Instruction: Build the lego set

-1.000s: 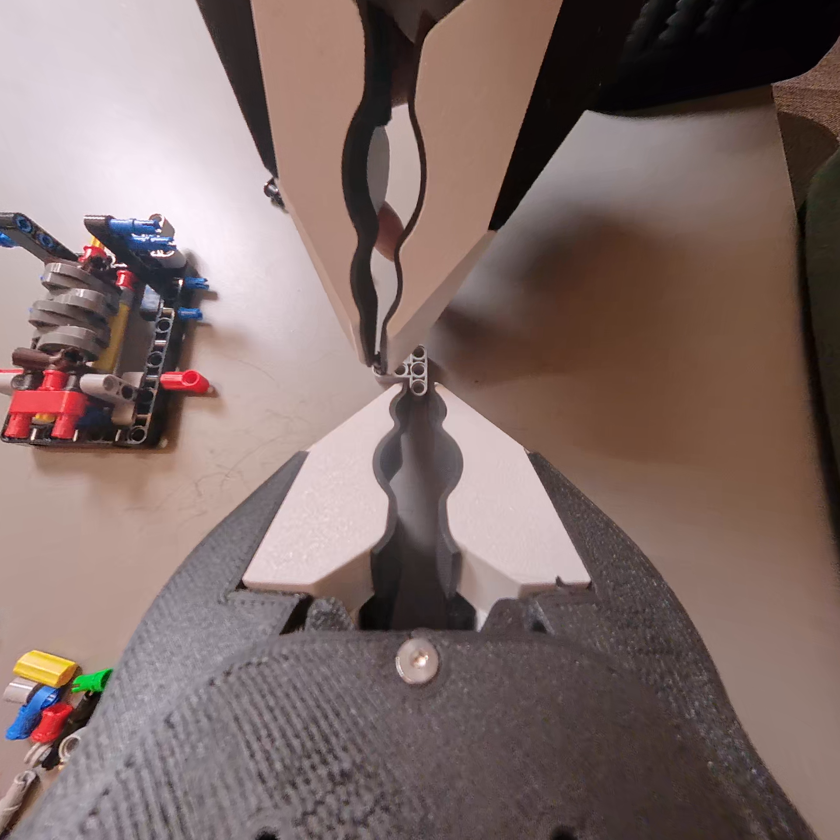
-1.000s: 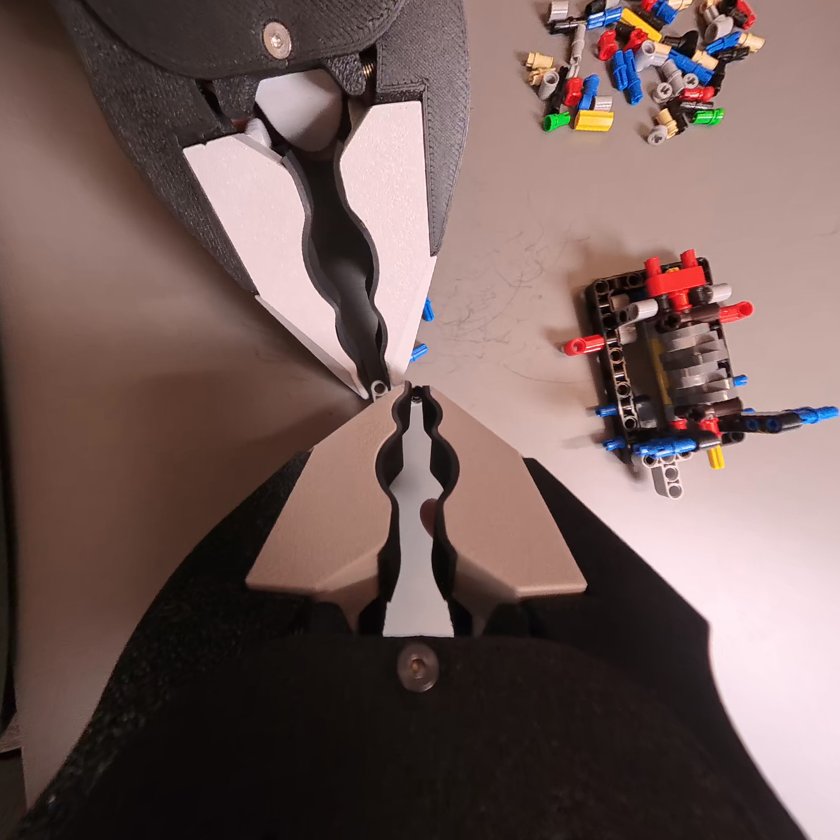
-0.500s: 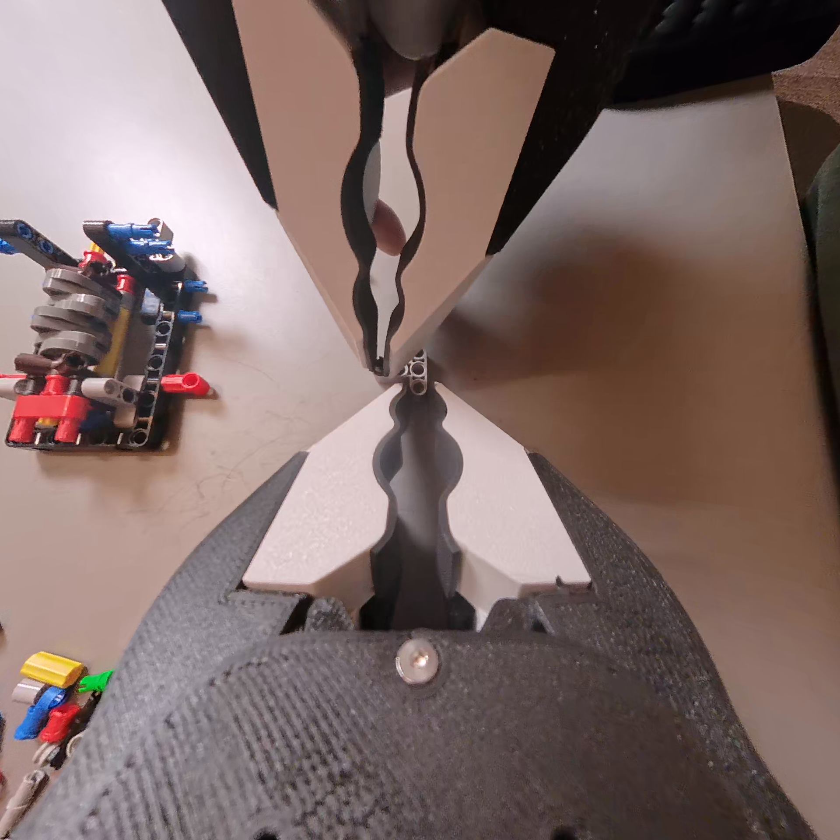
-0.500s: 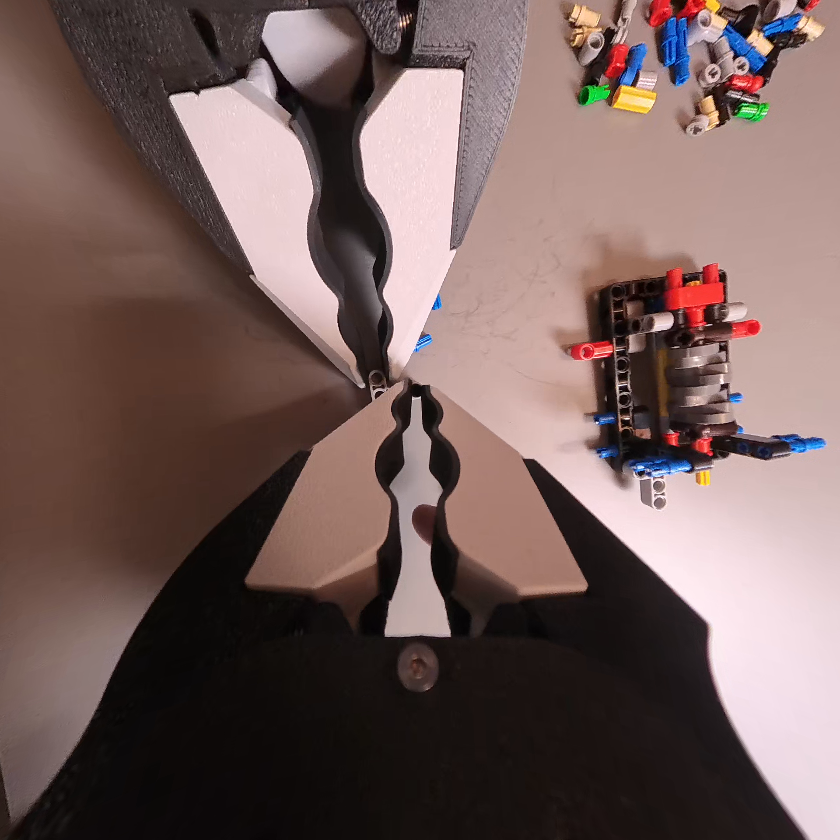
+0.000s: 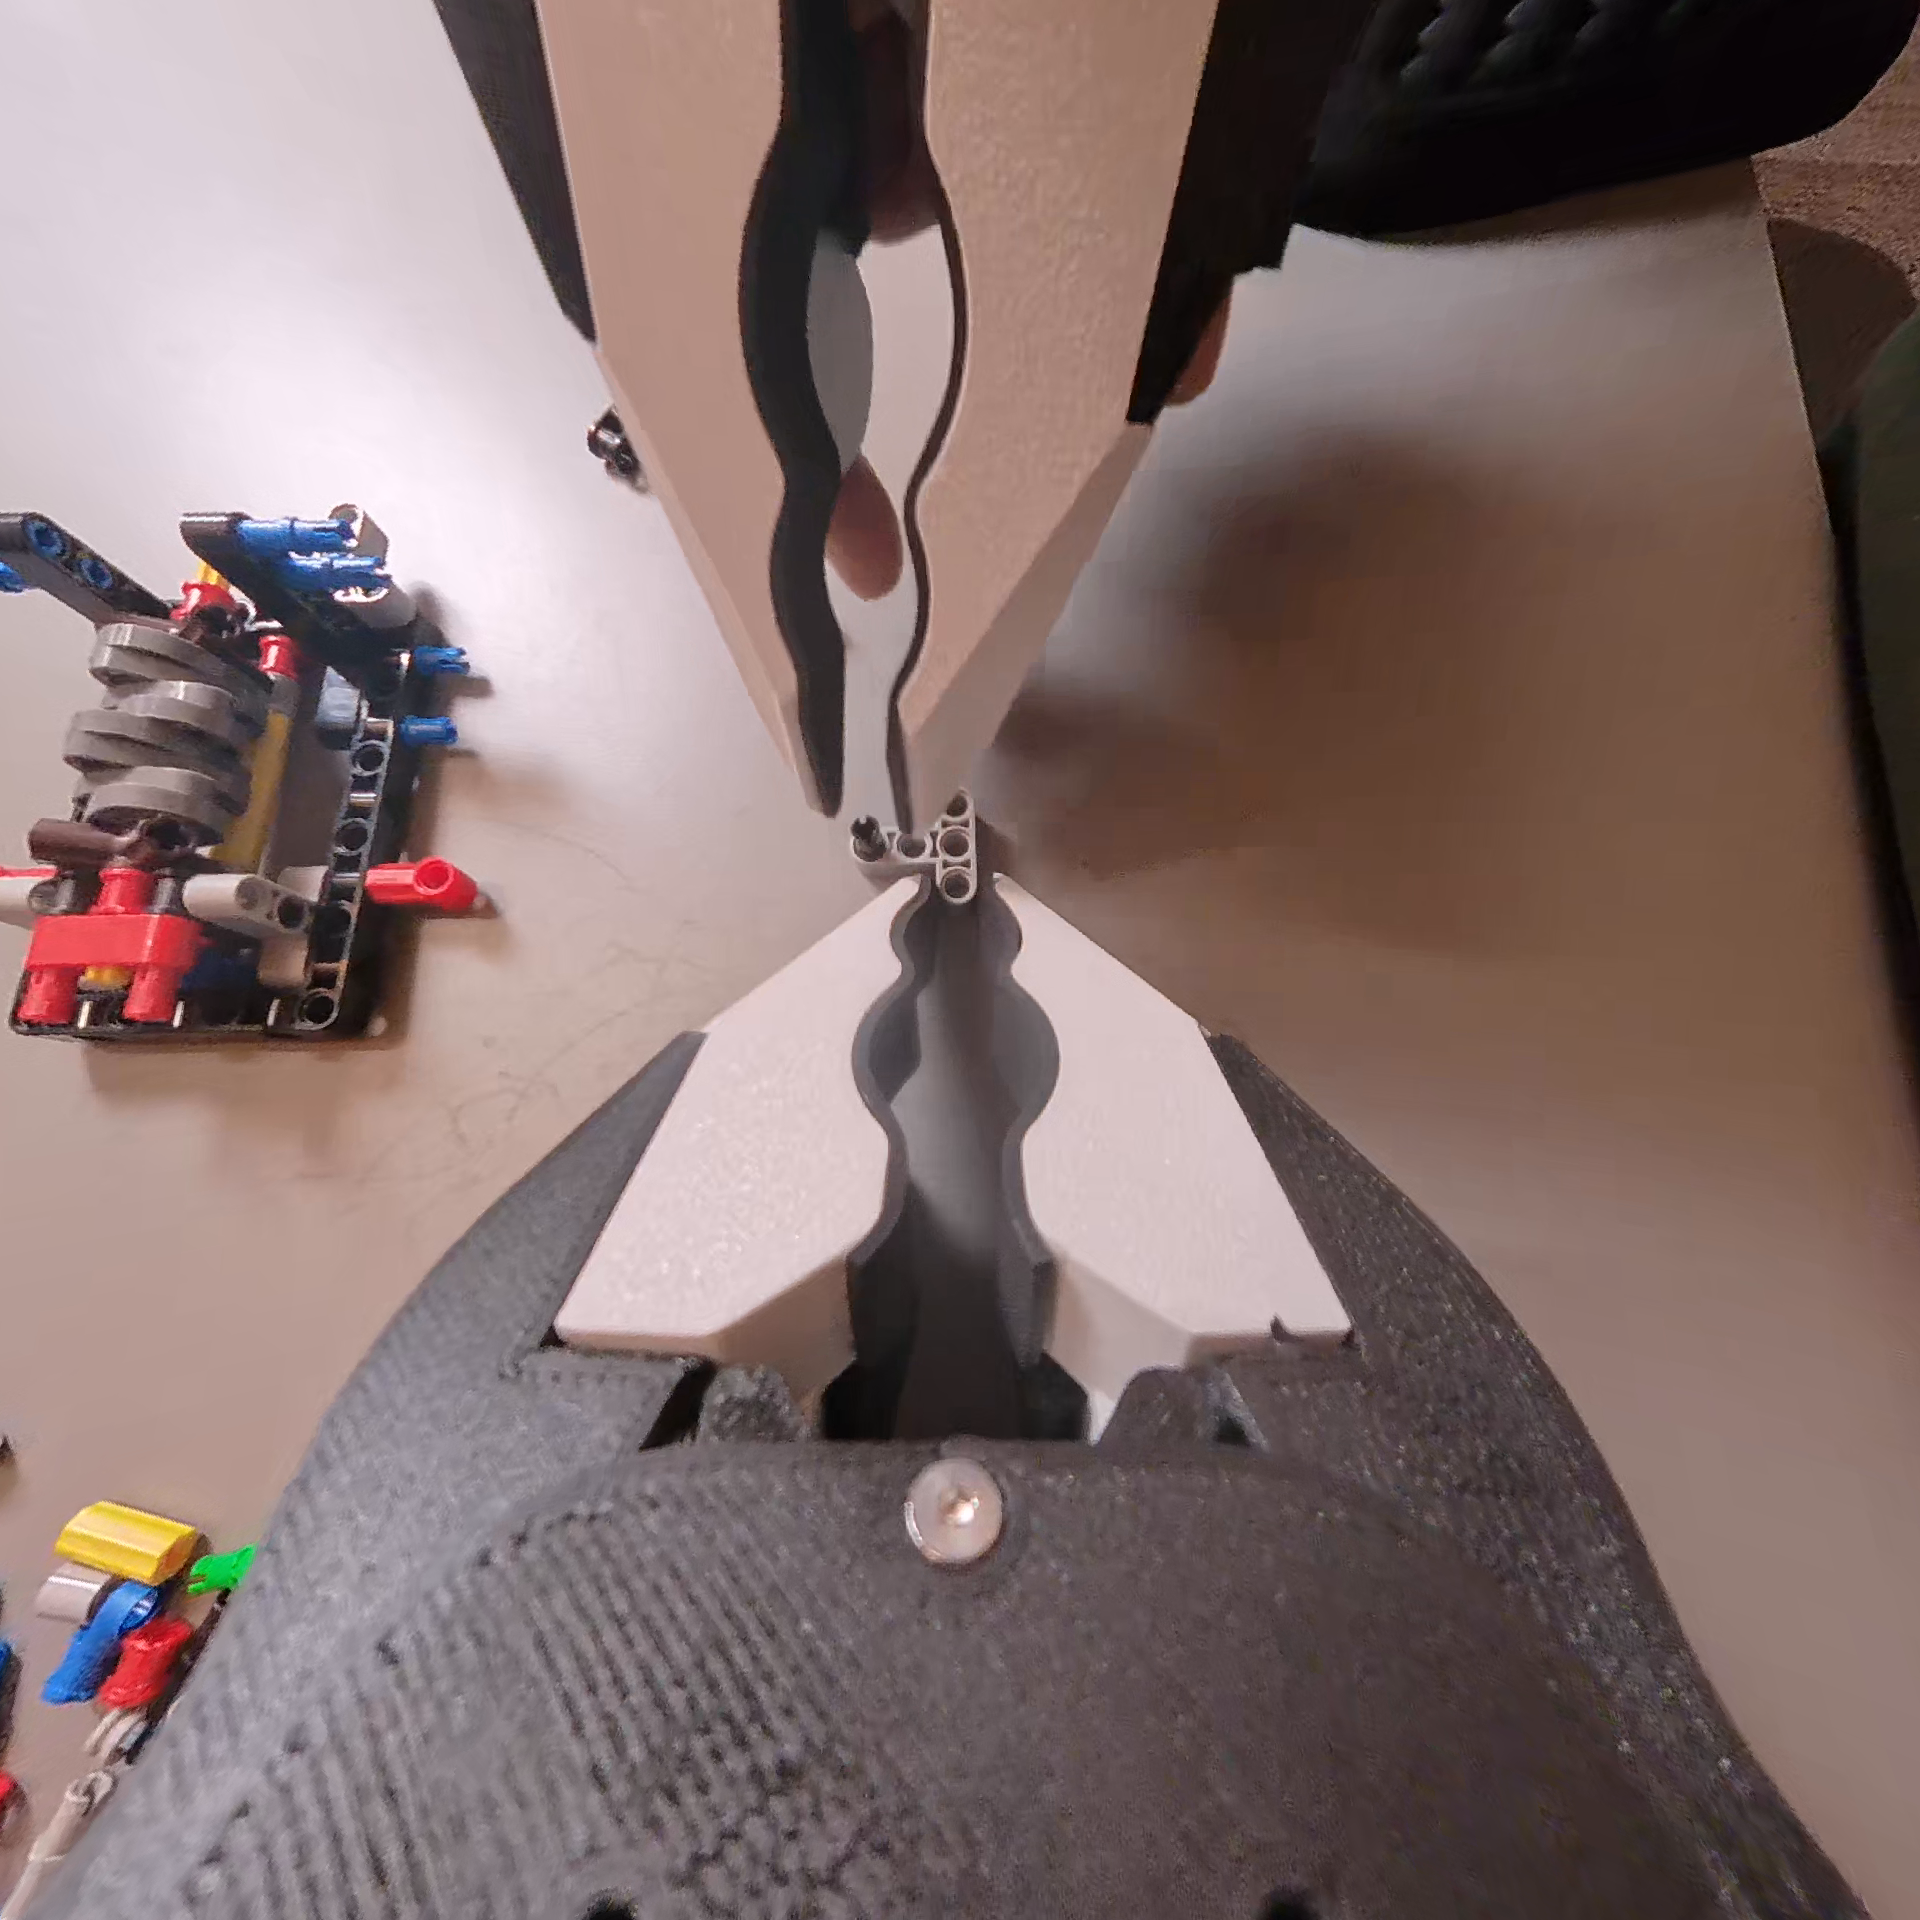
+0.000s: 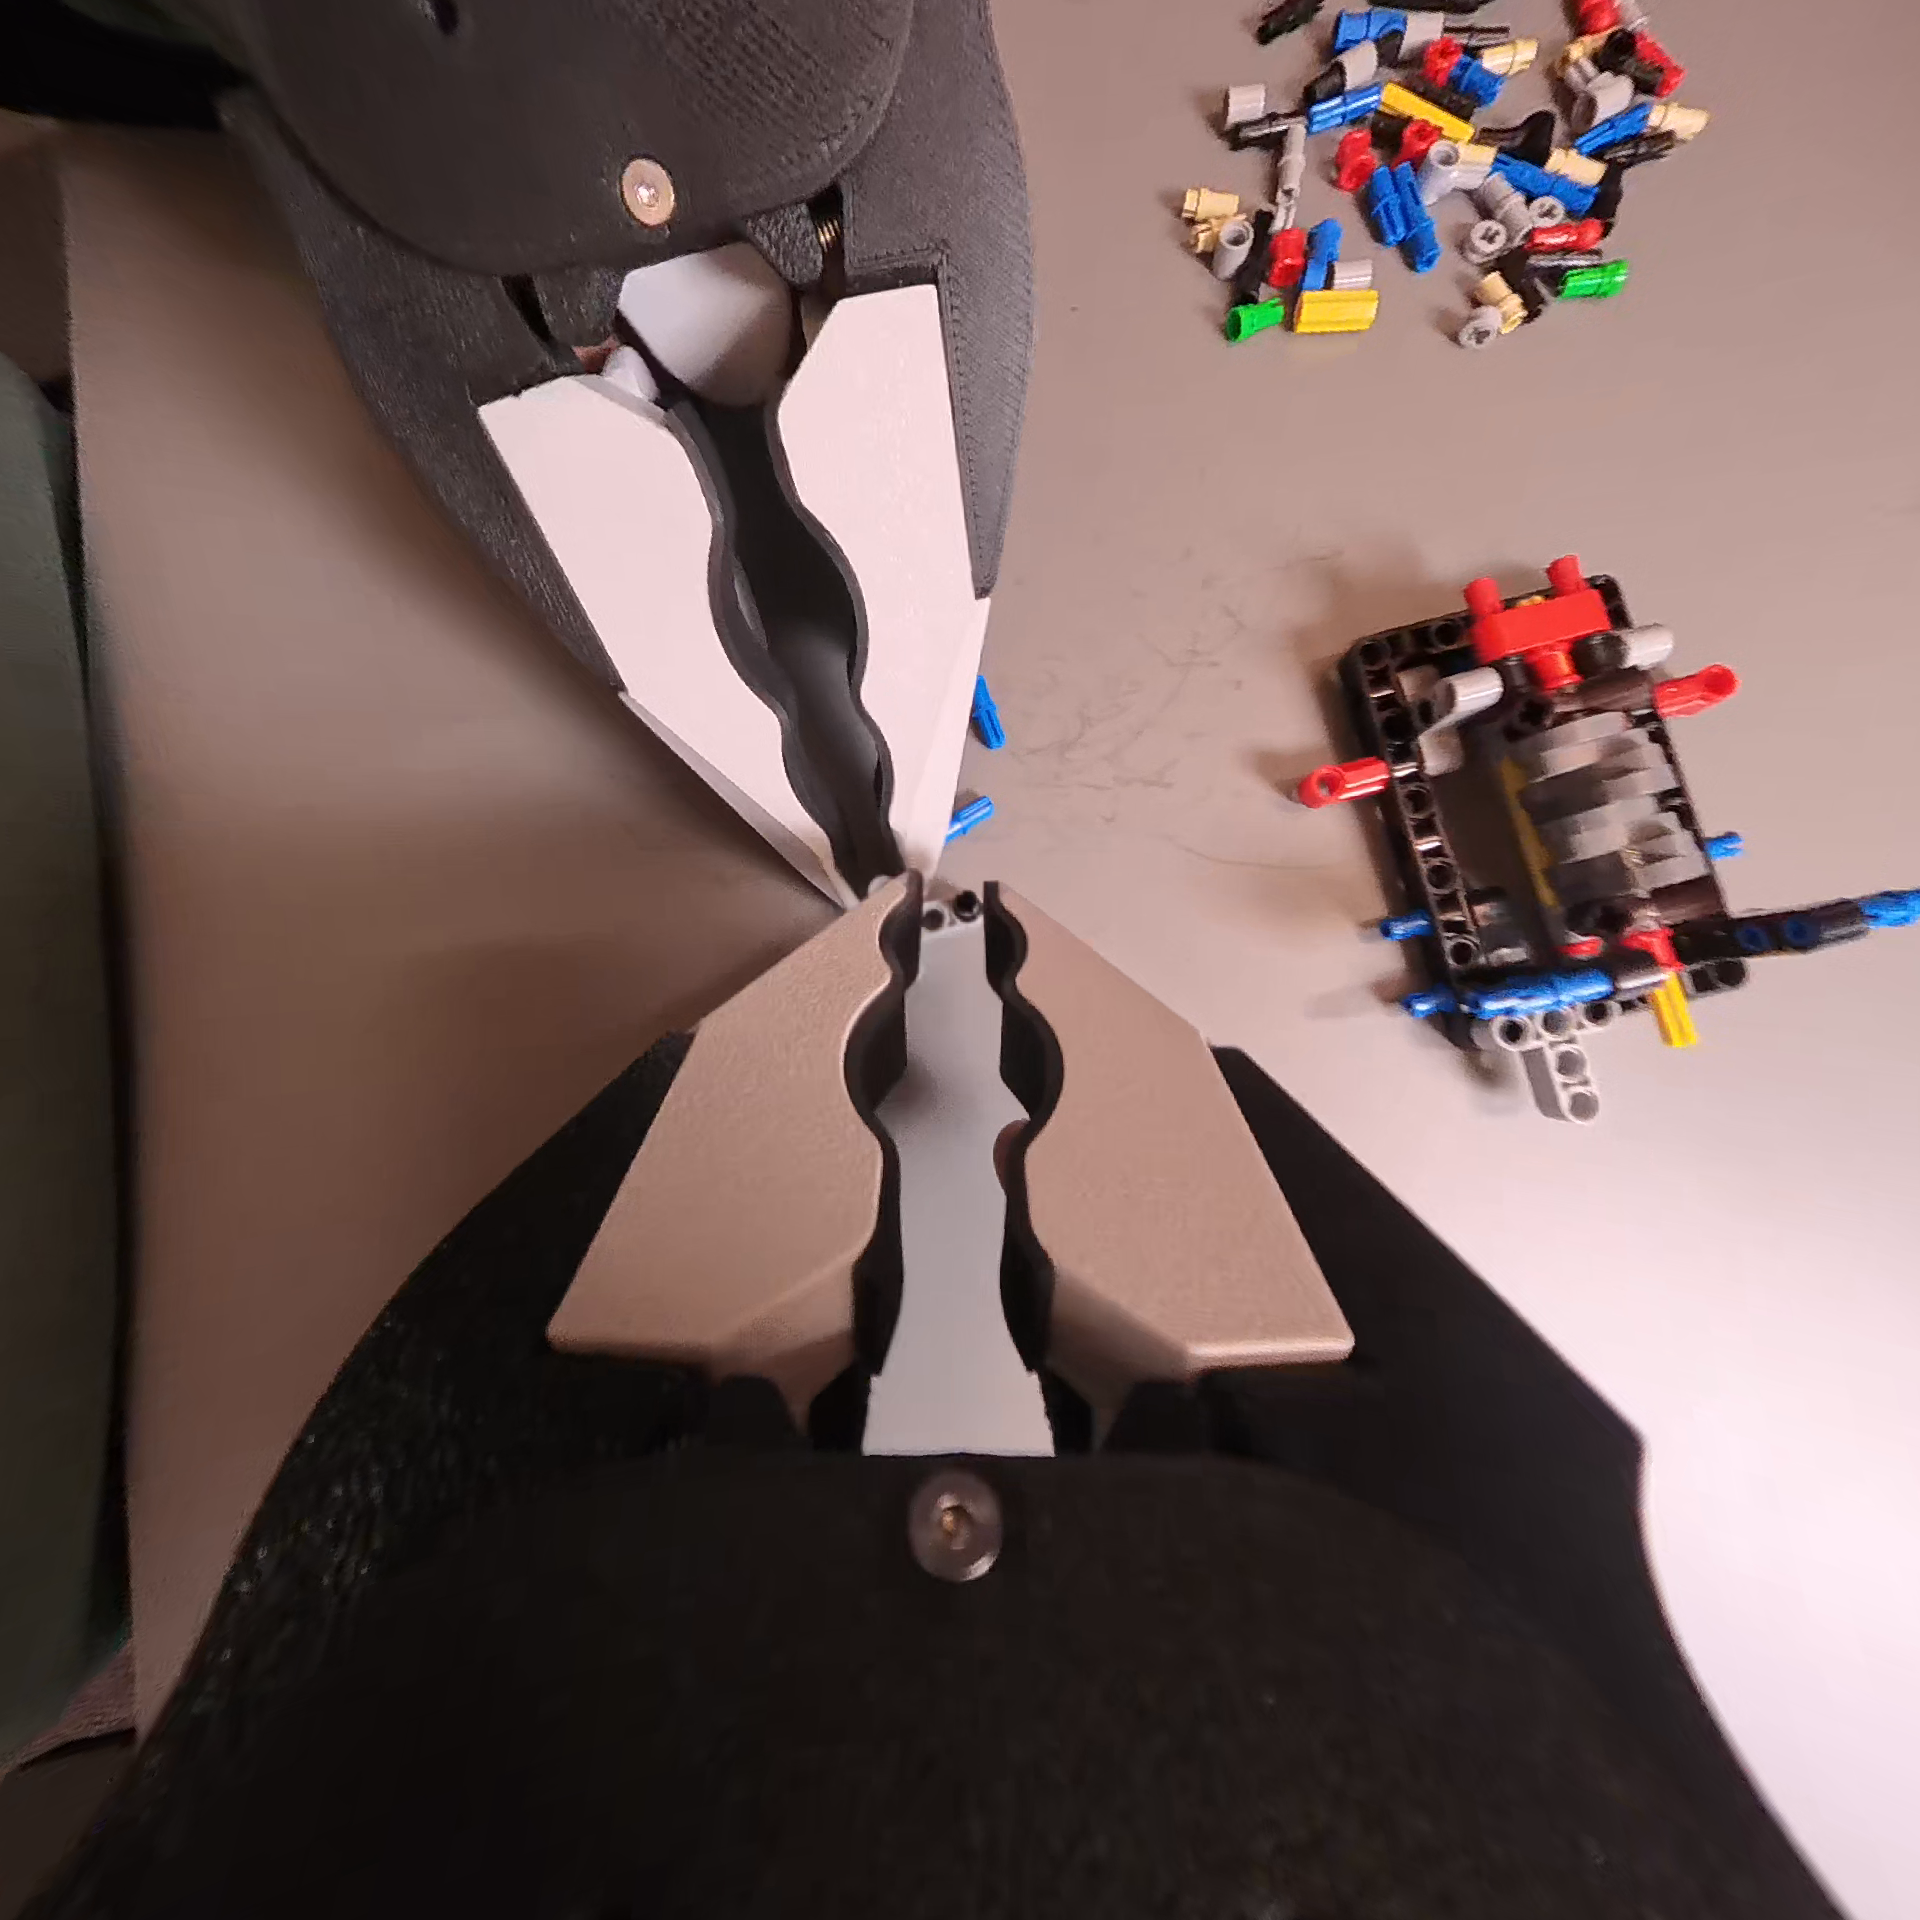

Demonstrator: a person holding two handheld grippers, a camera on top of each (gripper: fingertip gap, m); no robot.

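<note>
My left gripper is shut on a small grey angled Technic beam, held above the table. A black pin sits in the beam's side arm. My right gripper meets it tip to tip, with its jaws a little apart around the pin end of the beam. In the left wrist view the right gripper comes down from the top. In the right wrist view the left gripper does the same. The partly built black-framed model lies on the table; it also shows in the left wrist view.
A pile of loose coloured pins and connectors lies beyond the model; part of it shows in the left wrist view. Two blue pins lie by the left gripper. The table edge runs close by. Only a small space, under 4 cm, lies between the two pairs of fingers.
My right gripper's jaws have parted from the black pin, which now sits in the grey beam. The left gripper still holds the beam; both grippers shifted slightly.
</note>
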